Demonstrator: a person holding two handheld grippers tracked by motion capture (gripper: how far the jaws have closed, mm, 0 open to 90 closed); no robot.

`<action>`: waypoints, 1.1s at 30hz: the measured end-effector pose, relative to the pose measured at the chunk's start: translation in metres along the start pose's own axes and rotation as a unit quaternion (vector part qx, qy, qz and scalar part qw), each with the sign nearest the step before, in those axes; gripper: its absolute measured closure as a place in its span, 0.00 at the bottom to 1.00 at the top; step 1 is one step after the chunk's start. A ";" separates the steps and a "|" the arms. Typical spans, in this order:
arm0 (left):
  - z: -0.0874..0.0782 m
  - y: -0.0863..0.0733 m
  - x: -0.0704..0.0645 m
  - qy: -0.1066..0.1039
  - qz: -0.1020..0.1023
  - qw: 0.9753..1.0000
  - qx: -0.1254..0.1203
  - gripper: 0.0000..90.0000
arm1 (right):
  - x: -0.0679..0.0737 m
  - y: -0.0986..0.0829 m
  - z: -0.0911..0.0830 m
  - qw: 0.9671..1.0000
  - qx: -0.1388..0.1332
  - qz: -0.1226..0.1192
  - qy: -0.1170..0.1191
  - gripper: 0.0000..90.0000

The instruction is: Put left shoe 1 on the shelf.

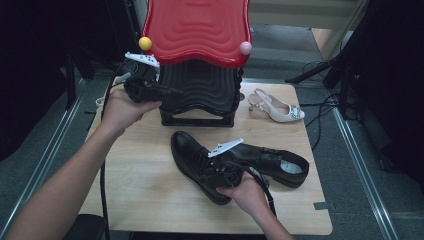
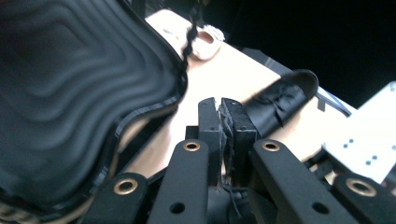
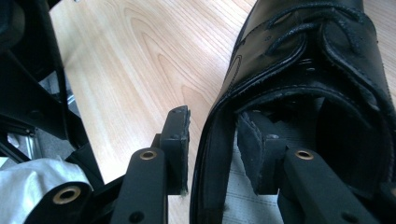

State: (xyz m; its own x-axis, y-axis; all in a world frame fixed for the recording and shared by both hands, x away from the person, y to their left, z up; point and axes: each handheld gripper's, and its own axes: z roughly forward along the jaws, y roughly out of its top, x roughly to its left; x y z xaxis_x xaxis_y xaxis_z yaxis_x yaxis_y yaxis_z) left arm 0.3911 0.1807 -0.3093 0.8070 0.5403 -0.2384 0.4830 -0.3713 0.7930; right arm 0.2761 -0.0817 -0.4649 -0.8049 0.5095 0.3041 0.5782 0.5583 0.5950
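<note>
Two black leather lace-up shoes lie on the wooden table [image 1: 140, 175], one nearer the middle [image 1: 187, 152] and one to its right [image 1: 277, 165]. My right gripper [image 1: 209, 168] is at the heel opening of the middle shoe [image 3: 299, 60]. It is open, and its jaws [image 3: 212, 119] straddle the shoe's side wall, one pad outside and one inside. My left gripper [image 1: 162, 90] is held up beside the left edge of the rack's black lower shelf [image 1: 200, 85]. Its jaws [image 2: 223, 114] are pressed together with nothing between them.
A shoe rack with a wavy red top shelf [image 1: 197, 27] stands at the table's back, with a yellow ball [image 1: 145, 43] and a pink ball [image 1: 245, 48] on its corners. A white slingback heel [image 1: 277, 107] lies right of it. Stands and cables surround the table.
</note>
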 end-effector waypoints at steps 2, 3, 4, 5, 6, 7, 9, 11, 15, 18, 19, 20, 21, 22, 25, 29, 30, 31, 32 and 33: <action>-0.002 0.011 0.003 0.004 0.000 1.000 -0.004 0.97 | 0.001 0.002 0.003 1.000 0.007 -0.003 -0.003 0.72; -0.004 0.016 0.004 0.009 0.005 1.000 -0.004 0.97 | 0.002 0.004 0.006 1.000 0.011 -0.003 -0.005 0.72; -0.005 0.020 0.005 0.010 0.005 1.000 -0.006 0.97 | 0.002 0.005 0.008 1.000 0.016 -0.002 -0.008 0.73; -0.006 0.025 0.006 0.012 0.007 1.000 -0.007 0.97 | 0.002 0.007 0.010 1.000 0.019 -0.002 -0.010 0.72; -0.007 0.030 0.007 0.010 0.008 1.000 -0.009 0.97 | 0.003 0.008 0.012 1.000 0.021 -0.003 -0.014 0.72; -0.009 0.035 0.008 0.016 0.011 1.000 -0.010 0.97 | 0.003 0.011 0.013 1.000 0.025 0.001 -0.014 0.73; -0.012 0.045 0.011 0.013 0.006 1.000 -0.014 0.97 | 0.001 0.016 0.016 0.999 0.032 0.012 -0.016 0.74; -0.012 0.055 0.015 0.024 0.010 1.000 -0.010 0.97 | 0.000 0.020 0.020 0.999 0.043 0.014 -0.020 0.74; -0.014 0.072 0.023 0.039 0.018 0.999 -0.010 0.97 | 0.001 0.021 0.031 0.998 0.062 0.008 -0.030 0.78; -0.016 0.084 0.028 0.046 0.015 0.999 -0.019 0.98 | 0.002 0.021 0.031 0.998 0.065 0.003 -0.020 0.85; -0.016 0.088 0.030 0.050 0.014 0.998 -0.018 0.98 | 0.001 0.021 0.031 0.998 0.067 0.006 -0.018 0.88; -0.015 0.093 0.032 0.055 0.015 0.998 -0.016 0.98 | 0.000 0.021 0.031 0.998 0.067 0.011 -0.017 0.90; -0.014 0.095 0.033 0.059 0.014 0.998 -0.011 0.98 | -0.001 0.021 0.030 0.997 0.068 0.015 -0.016 0.91; -0.013 0.097 0.034 0.063 0.014 0.998 -0.008 0.98 | -0.002 0.021 0.030 0.997 0.068 0.019 -0.014 0.92; -0.009 0.101 0.039 0.067 0.008 0.998 -0.005 0.98 | -0.003 0.021 0.029 0.997 0.069 0.021 -0.012 0.93; -0.004 0.101 0.040 0.073 0.008 0.997 0.001 0.99 | -0.003 0.022 0.025 0.997 0.068 0.019 -0.012 0.94; -0.004 0.101 0.040 0.072 0.007 0.997 0.001 1.00 | -0.004 0.022 0.023 0.998 0.067 0.018 -0.011 0.94; -0.004 0.101 0.040 0.074 0.006 0.997 0.002 1.00 | -0.005 0.023 0.021 0.998 0.066 0.020 -0.009 0.95; -0.004 0.100 0.040 0.077 0.003 0.997 0.003 1.00 | -0.007 0.023 0.019 0.998 0.063 0.024 -0.006 0.95; -0.003 0.100 0.039 0.083 0.000 0.997 0.005 1.00 | -0.008 0.023 0.017 0.998 0.061 0.030 -0.001 0.95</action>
State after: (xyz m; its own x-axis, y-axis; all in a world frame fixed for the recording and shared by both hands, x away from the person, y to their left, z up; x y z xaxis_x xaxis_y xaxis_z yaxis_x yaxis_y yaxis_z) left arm 0.4700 0.1671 -0.2374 0.7402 0.6571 -0.1424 0.4873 -0.3784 0.7870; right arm 0.2982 -0.0621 -0.4662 -0.7681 0.5461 0.3343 0.6374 0.6019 0.4811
